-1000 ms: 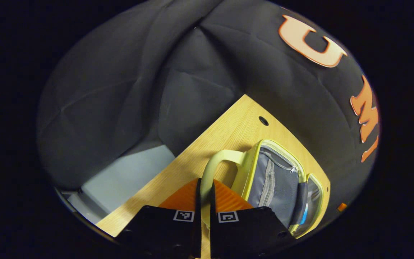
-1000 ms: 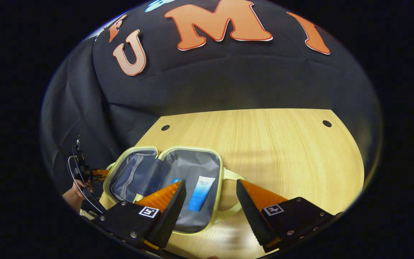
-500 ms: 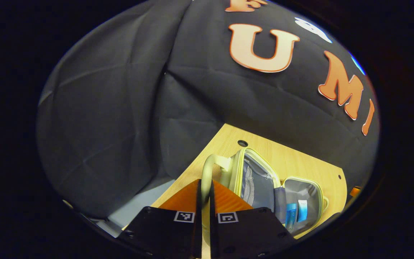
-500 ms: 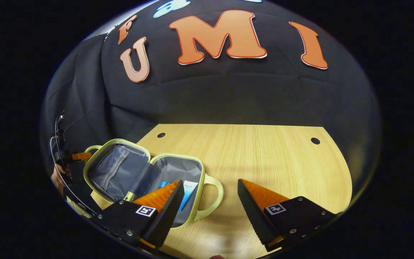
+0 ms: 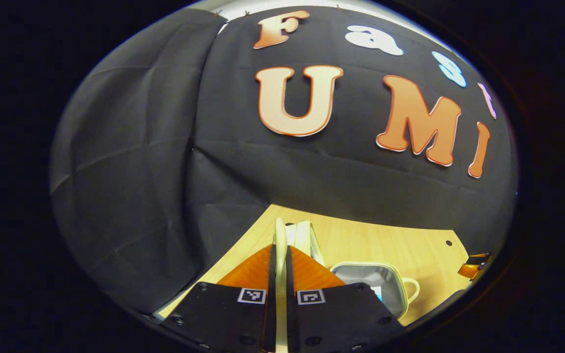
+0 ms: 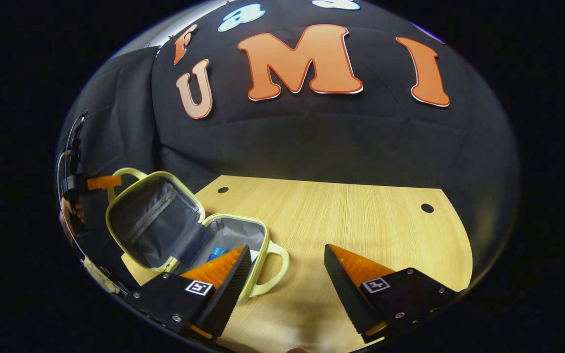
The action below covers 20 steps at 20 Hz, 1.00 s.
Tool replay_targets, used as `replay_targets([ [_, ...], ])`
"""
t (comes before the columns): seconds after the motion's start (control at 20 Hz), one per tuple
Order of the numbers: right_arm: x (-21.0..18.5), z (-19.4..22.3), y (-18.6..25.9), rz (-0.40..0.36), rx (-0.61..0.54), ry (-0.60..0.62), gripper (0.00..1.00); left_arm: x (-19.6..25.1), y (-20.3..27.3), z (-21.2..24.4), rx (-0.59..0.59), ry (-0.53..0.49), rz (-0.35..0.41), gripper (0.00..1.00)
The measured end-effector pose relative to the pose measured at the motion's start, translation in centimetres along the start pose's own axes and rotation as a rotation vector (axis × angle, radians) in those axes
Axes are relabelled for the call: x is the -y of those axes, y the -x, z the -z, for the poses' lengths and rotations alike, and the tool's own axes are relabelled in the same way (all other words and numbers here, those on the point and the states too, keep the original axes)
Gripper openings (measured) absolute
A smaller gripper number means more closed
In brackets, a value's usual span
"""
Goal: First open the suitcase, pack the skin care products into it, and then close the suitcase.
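Note:
The pale yellow suitcase (image 6: 151, 223) with grey lining stands on the wooden table (image 6: 351, 215), its lid tilted up at the left. A blue skin care tube (image 6: 217, 253) lies in the base, partly hidden behind my right finger. My left gripper (image 6: 100, 182) is shut on the lid's handle (image 6: 126, 172), a hand (image 6: 69, 212) behind it. In the left gripper view, the left gripper (image 5: 280, 257) clamps the handle (image 5: 280, 233), and the base (image 5: 361, 274) lies low right. My right gripper (image 6: 287, 250) is open just in front of the base's handle (image 6: 275, 274).
The table has small round holes near its back corners (image 6: 427, 208). Bare wood stretches right of the suitcase. In the left gripper view the right gripper (image 5: 474, 267) shows at the far right edge over the table (image 5: 410, 245).
The left gripper has swung the lid up by its handle from lying flat to standing tilted over the base. The right gripper stayed open and the suitcase now sits further left in its view.

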State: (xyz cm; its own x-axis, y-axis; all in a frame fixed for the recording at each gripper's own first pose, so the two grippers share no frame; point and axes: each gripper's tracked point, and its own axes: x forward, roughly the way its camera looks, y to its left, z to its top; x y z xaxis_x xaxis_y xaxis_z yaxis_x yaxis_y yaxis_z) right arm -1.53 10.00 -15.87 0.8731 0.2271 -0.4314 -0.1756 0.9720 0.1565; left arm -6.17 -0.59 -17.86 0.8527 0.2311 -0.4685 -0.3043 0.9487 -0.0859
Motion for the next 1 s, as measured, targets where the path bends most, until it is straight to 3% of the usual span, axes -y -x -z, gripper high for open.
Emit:
replay_targets([
  [0.15, 1.4, 0.0, 0.6, -0.01, 0.013, 0.002, 0.95, 4.6, 1.0, -0.8, 0.028, -0.003, 0.057, 0.09],
  [0.55, 6.0, -0.2, 3.2, -0.034, 0.066, -0.012, 0.95, 12.9, 3.2, -0.4, 0.05, 0.033, 0.103, 0.09],
  [0.85, 10.2, 0.8, 5.1, -0.053, 0.077, -0.022, 0.95, 21.3, 4.0, 2.3, 0.021, 0.064, 0.18, 0.09],
  [1.0, 12.1, 1.2, 5.8, -0.056, 0.083, -0.039, 0.95, 25.6, 4.4, 5.2, -0.039, 0.139, 0.258, 0.09],
])
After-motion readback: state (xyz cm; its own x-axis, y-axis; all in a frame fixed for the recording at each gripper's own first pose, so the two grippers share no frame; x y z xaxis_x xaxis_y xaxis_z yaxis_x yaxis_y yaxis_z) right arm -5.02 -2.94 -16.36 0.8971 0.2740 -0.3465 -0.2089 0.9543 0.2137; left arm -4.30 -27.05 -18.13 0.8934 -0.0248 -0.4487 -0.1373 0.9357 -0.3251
